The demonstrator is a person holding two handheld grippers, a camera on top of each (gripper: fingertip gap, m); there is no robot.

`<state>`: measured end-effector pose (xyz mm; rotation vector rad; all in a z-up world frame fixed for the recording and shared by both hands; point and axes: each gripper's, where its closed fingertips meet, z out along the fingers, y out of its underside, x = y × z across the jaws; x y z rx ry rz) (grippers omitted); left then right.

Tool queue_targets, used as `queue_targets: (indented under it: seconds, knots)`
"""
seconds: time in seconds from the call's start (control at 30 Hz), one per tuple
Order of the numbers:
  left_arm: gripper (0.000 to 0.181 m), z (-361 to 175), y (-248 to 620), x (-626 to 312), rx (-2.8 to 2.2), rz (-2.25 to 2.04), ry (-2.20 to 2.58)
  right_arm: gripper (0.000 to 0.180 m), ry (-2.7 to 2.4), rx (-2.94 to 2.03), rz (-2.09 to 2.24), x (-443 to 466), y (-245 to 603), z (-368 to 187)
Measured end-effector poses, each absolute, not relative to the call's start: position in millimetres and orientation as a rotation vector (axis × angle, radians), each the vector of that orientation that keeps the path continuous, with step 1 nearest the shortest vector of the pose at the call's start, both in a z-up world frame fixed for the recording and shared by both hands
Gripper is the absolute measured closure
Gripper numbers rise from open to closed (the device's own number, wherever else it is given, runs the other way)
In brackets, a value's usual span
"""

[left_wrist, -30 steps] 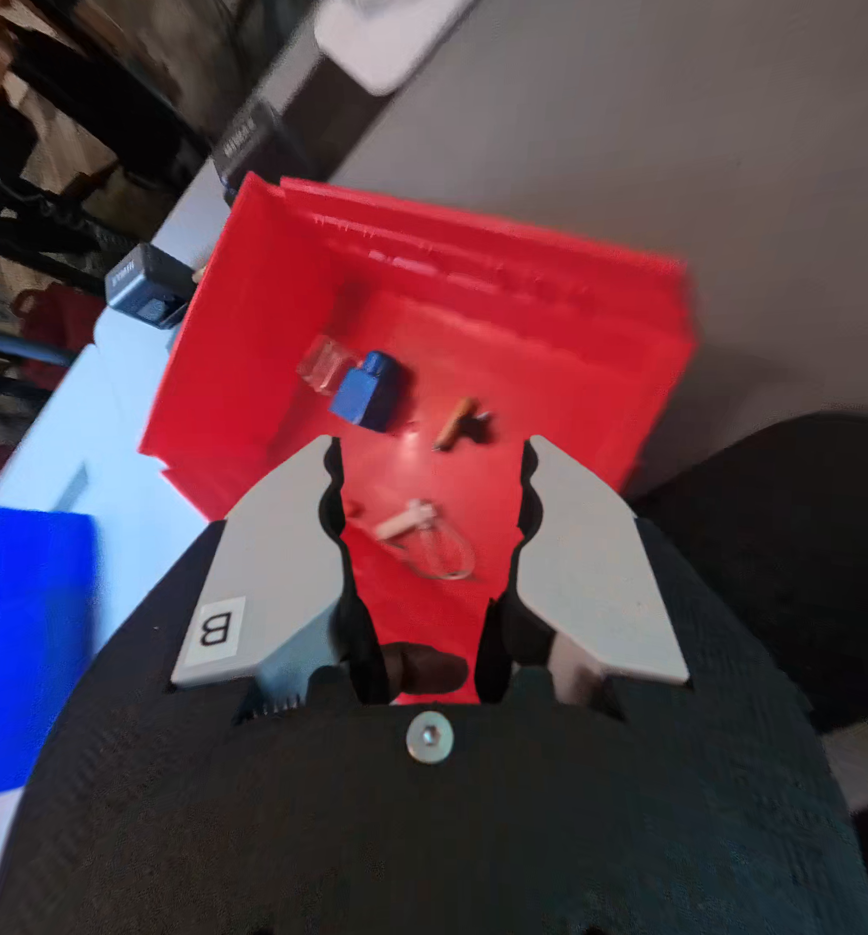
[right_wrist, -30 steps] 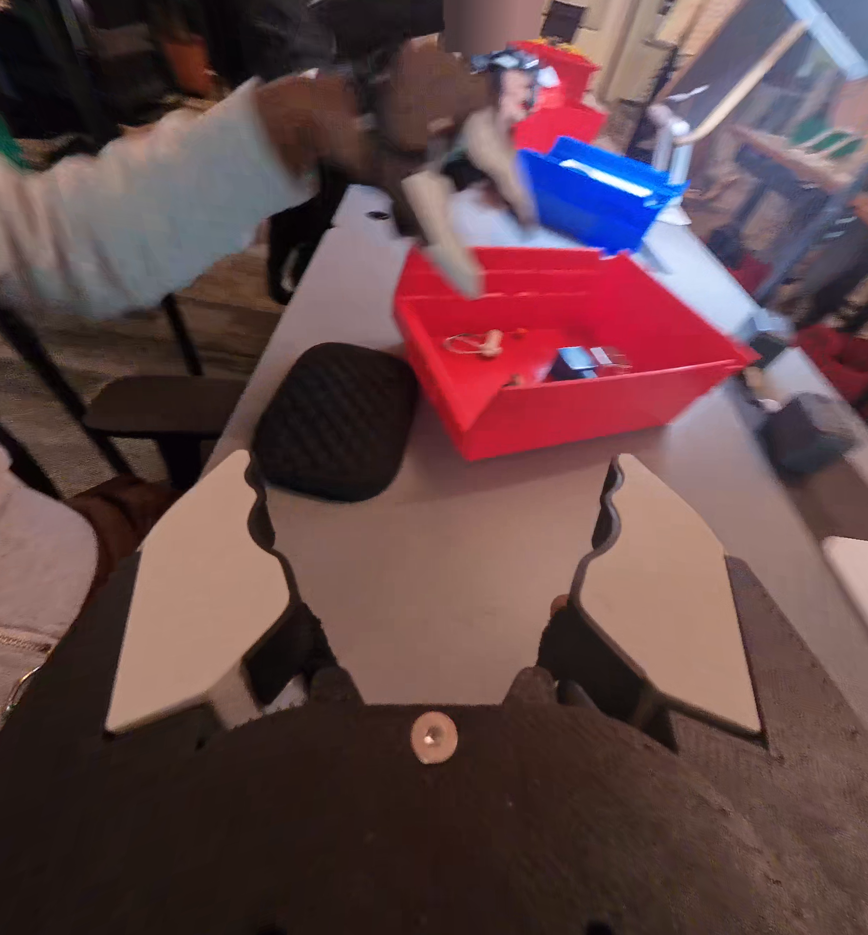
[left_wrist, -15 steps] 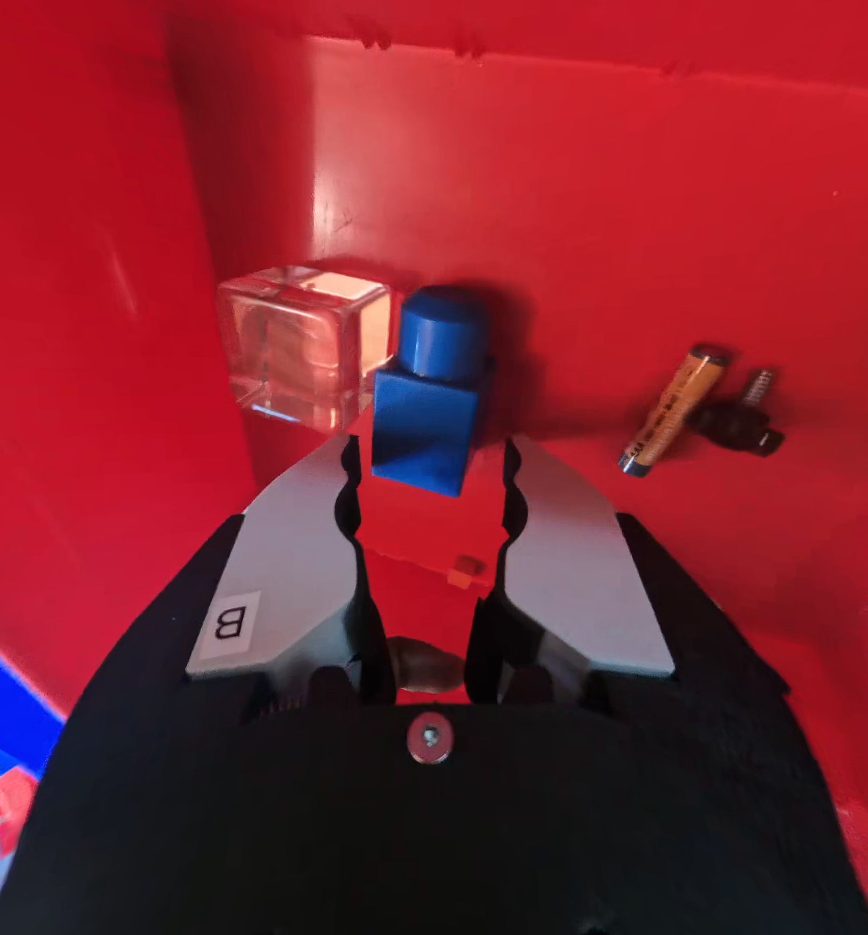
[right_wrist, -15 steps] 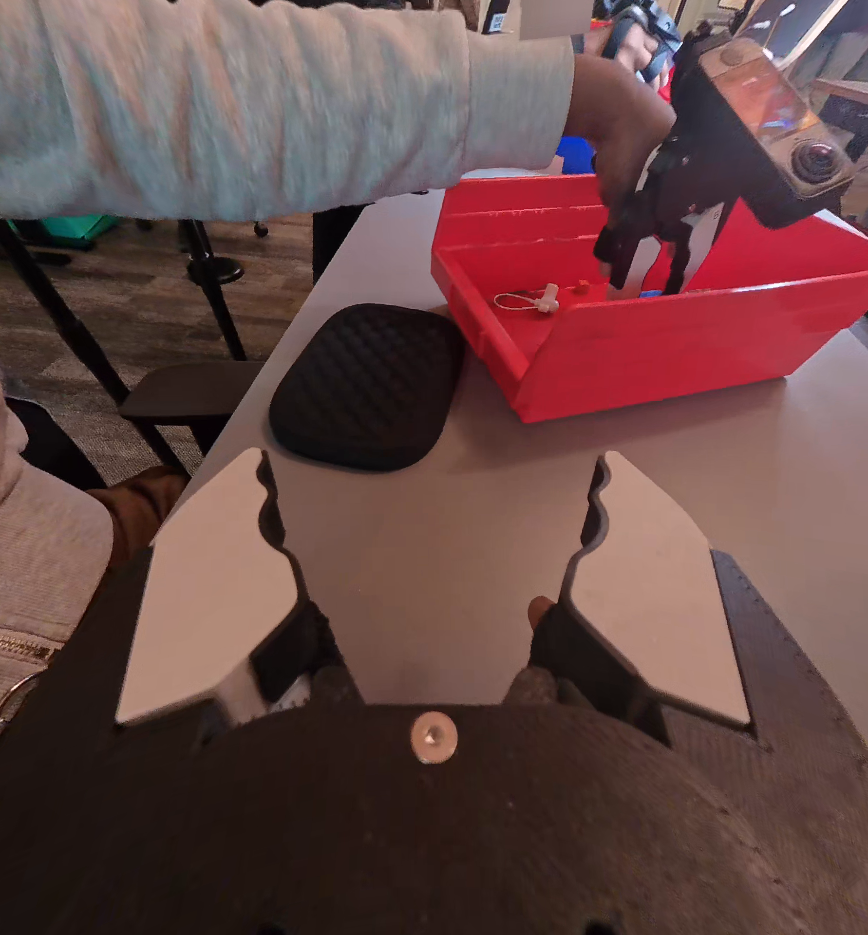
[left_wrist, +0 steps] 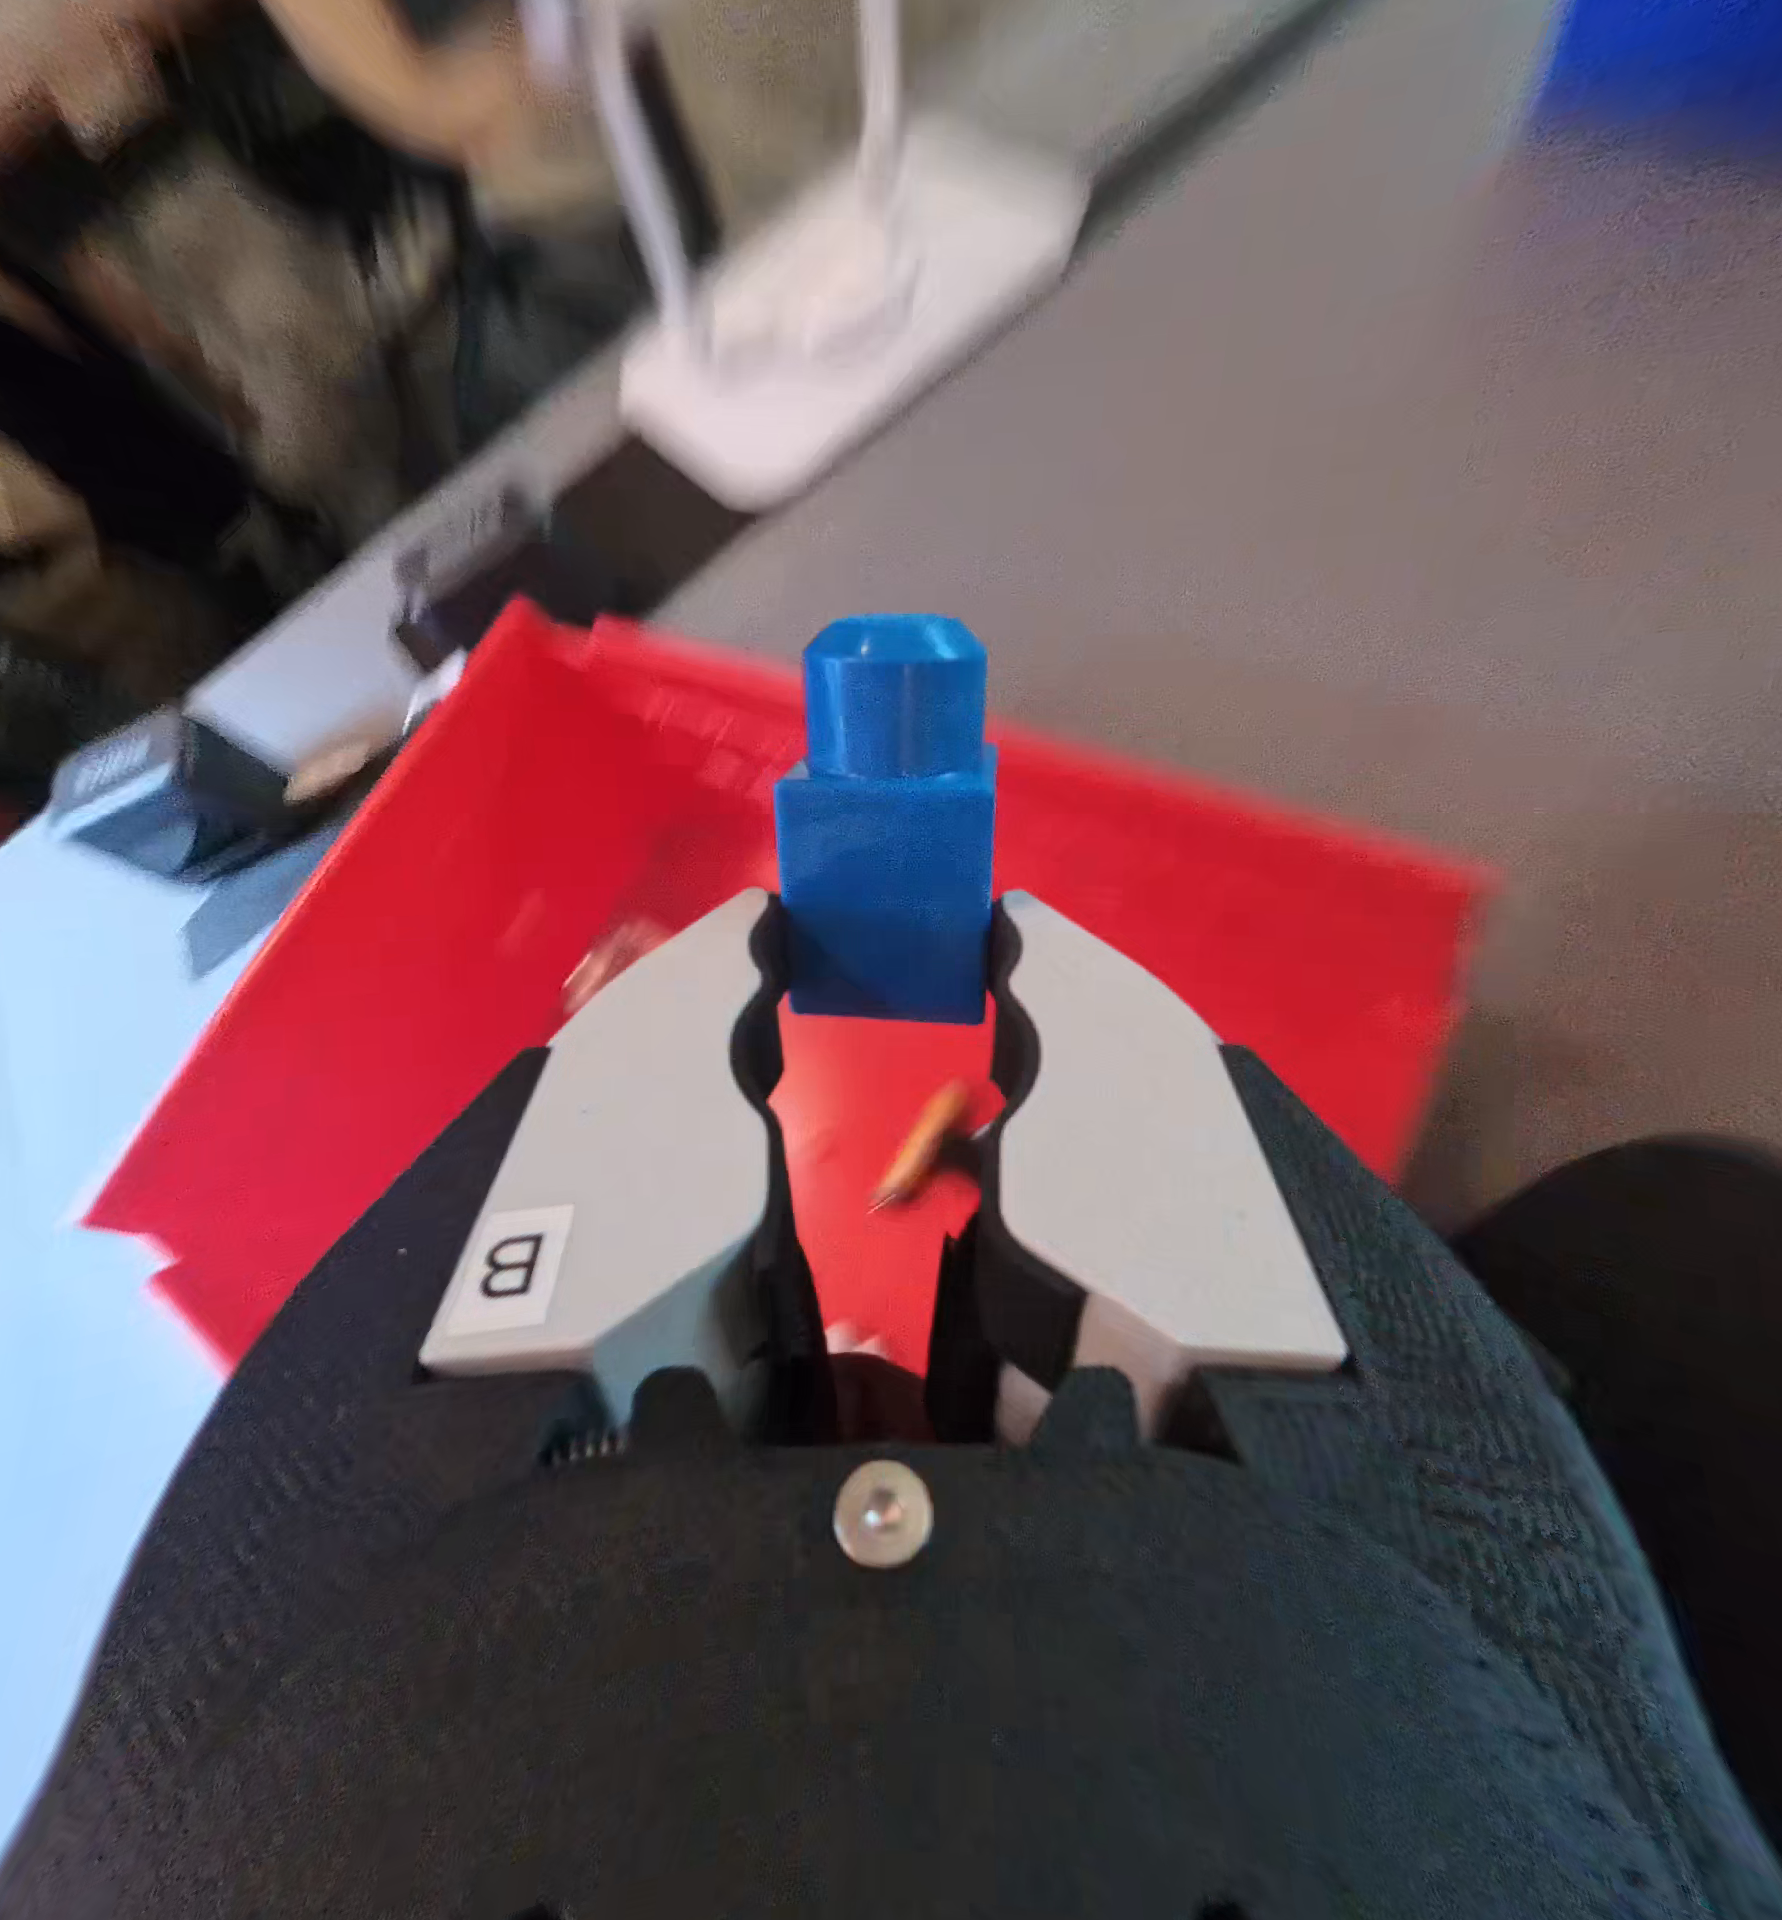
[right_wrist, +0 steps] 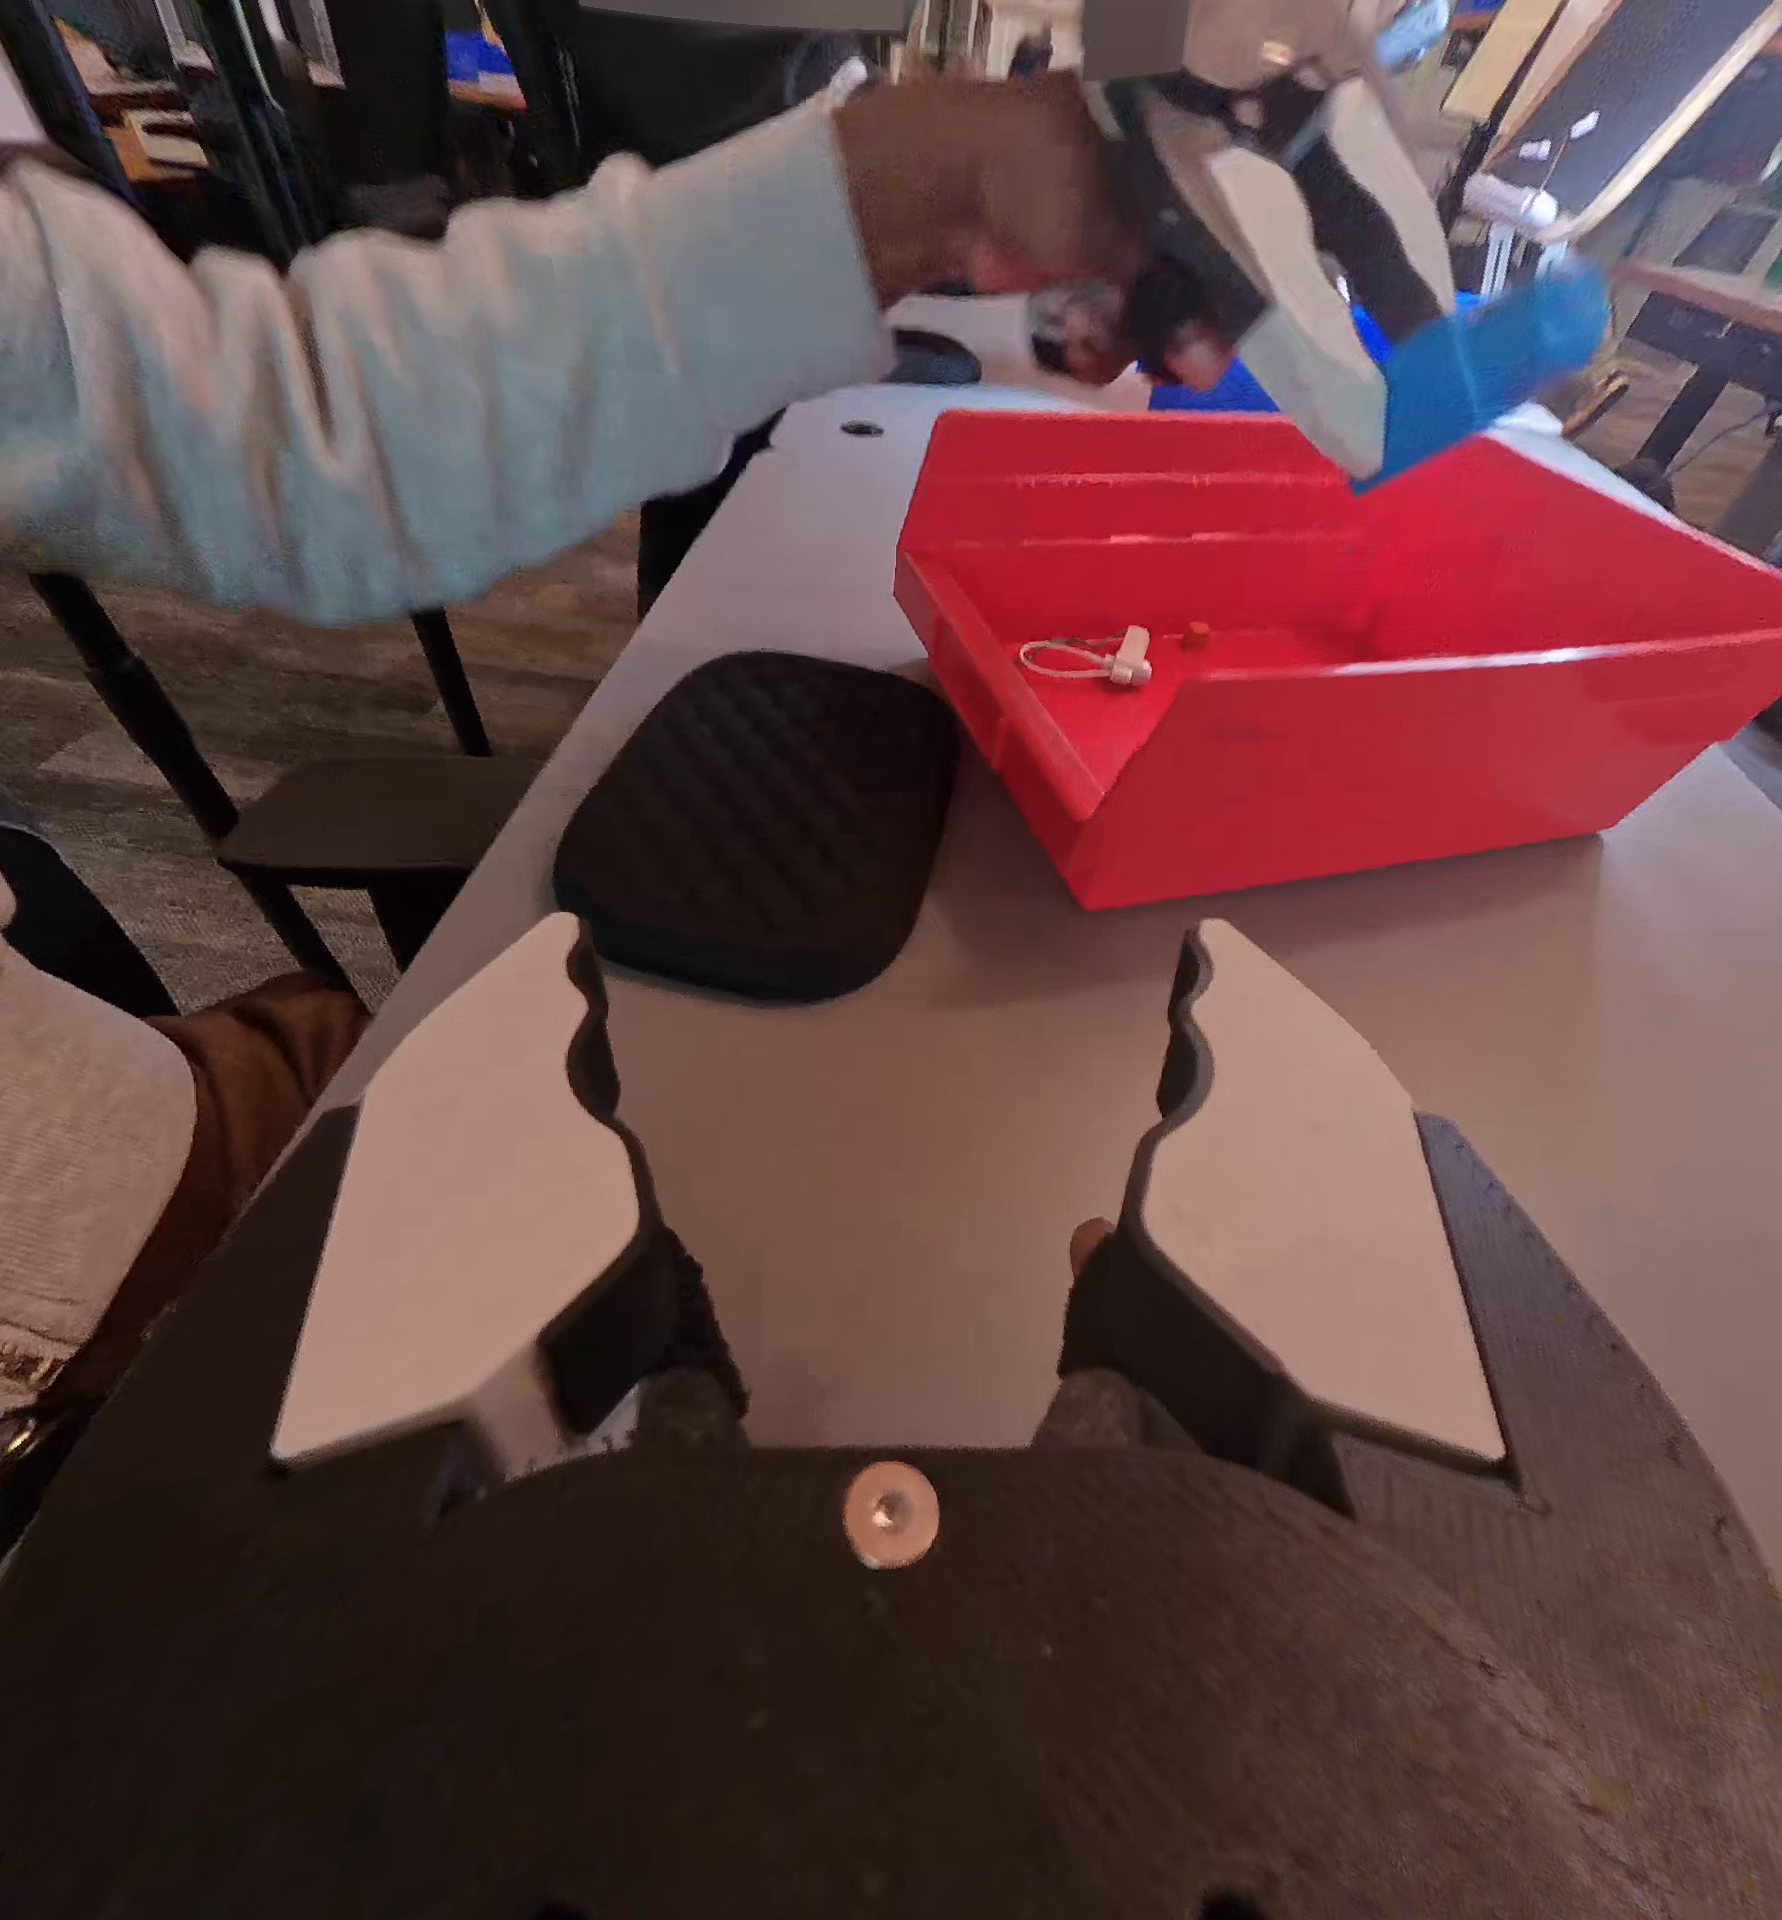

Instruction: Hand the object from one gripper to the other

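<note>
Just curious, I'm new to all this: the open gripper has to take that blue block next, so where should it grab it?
Probably the round peg on top of the blue block. The left gripper already clamps the square base's sides, so the peg sticks out free. The right gripper, open, could come from the peg end.

Two grippers: the left gripper (left_wrist: 887,935) clamps the one blue block (left_wrist: 887,883), and the right gripper (right_wrist: 887,997) hangs with jaws spread and nothing between them. One red bin (right_wrist: 1386,810) and one black pad (right_wrist: 762,821) sit on one grey table (right_wrist: 1645,1039). In the bin lie one white loop tag (right_wrist: 1095,659), one small orange bit (right_wrist: 1194,634) and one brown cylinder (left_wrist: 918,1143); other contents are too blurred to count.
</note>
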<state>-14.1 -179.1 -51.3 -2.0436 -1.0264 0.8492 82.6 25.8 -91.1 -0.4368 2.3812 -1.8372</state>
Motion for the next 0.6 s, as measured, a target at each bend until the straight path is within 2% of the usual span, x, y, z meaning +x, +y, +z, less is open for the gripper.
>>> queue_targets:
  seconds: [0.03,0.13,0.3,0.43,0.6]
  knots:
    - [0.145,-33,-157,3,-1.898,0.844,-0.96,0.078,2.355,-0.444,-1.863,86,25,-87]
    - [0.145,1,-96,64,-1.528,0.809,-0.788,0.085,2.214,-0.427,-1.974,98,23,-70]
    - [0.145,-2,-17,138,-1.137,0.63,-0.634,0.091,1.889,-0.358,-2.116,131,22,-43]
    - [0.144,-6,7,159,-0.914,0.495,-0.566,0.11,1.675,-0.27,-2.136,142,28,-34]
    - [0.145,-19,25,155,-0.89,0.371,-0.58,0.122,1.455,-0.173,-2.039,148,35,-26]
